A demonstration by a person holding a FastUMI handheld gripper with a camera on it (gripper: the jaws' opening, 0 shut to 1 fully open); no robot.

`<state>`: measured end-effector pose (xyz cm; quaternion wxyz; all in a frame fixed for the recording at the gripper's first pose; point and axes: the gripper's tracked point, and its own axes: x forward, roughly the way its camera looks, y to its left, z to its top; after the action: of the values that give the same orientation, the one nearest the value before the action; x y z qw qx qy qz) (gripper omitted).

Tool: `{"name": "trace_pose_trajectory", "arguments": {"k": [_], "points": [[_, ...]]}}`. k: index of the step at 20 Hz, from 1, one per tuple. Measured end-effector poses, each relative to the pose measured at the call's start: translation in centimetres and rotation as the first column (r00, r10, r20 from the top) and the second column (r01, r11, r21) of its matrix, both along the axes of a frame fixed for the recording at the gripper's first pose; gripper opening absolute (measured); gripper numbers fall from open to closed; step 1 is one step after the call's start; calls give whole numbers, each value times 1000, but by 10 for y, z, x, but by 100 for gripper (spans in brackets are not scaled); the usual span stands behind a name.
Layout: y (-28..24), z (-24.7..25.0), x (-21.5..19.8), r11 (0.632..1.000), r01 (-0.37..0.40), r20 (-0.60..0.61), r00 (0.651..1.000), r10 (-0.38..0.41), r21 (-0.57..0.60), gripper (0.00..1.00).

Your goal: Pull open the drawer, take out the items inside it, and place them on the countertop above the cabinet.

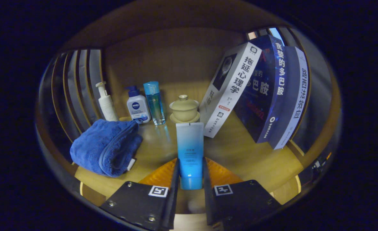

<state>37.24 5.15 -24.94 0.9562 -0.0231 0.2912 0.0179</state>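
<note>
Closest in, the gripper point(190, 175) had both fingers pressed on a blue tube point(190, 150), held upright with its cap down over the near edge of the wooden countertop point(240, 154). Just beyond the tube stood a lidded tea bowl point(184, 109). A folded blue towel point(107, 147) lay toward the left edge, with a white pump bottle point(106, 102), a white lotion bottle point(137, 106) and a clear blue bottle point(154, 102) behind it. Leaning books point(256, 93) filled the right side. Released carelessly, the narrow-based tube would probably topple, perhaps into the tea bowl.
</note>
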Motion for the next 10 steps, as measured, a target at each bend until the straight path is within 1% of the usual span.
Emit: {"name": "trace_pose_trajectory", "arguments": {"k": [5,7,10], "points": [[18,-10,-15,1000,-23,-29,999,24,8,38],[18,-10,-20,1000,-17,-19,1000,17,3,38],[12,1,-25,1000,9,32,999,-9,11,44]]}}
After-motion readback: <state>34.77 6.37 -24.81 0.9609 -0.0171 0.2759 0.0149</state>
